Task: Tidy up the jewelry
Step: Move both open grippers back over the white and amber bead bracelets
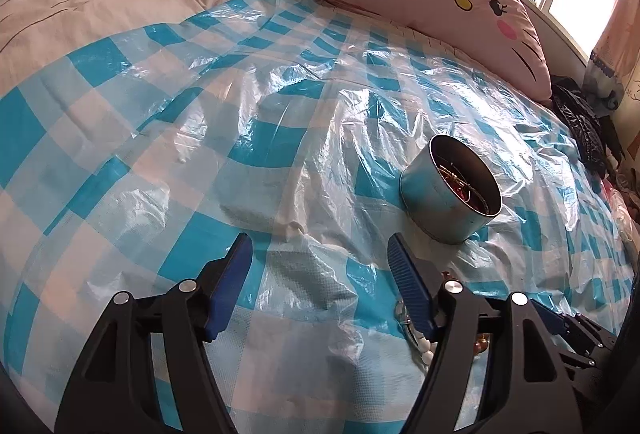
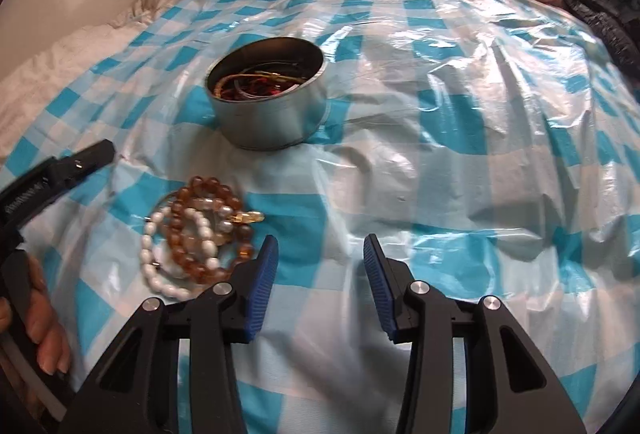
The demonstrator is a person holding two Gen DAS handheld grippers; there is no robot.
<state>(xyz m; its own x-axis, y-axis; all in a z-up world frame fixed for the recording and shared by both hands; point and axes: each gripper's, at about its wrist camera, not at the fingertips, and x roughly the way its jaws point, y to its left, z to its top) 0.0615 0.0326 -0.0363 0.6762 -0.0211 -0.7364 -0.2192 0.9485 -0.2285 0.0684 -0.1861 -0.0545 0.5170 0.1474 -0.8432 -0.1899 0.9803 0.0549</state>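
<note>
Amber and white beaded bracelets [image 2: 196, 234] lie heaped on the bed's checked plastic sheet [image 2: 460, 161] near the round metal tin [image 2: 268, 105], within reach of both grippers, left gripper [image 1: 320, 254] and right gripper [image 2: 320, 254], whose jaws are wide and empty.

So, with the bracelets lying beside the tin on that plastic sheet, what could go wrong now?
1. The amber bead bracelet and white bead bracelet overlap, so one grasp may drag both.
2. The plastic sheet is wrinkled and slick; the fingers could pinch it.
3. The metal tin already holds jewelry, and a nudge might tip it on the soft bed.

Both wrist cams low over bed, facing pillow; share tin [image 1: 452, 189].
</note>
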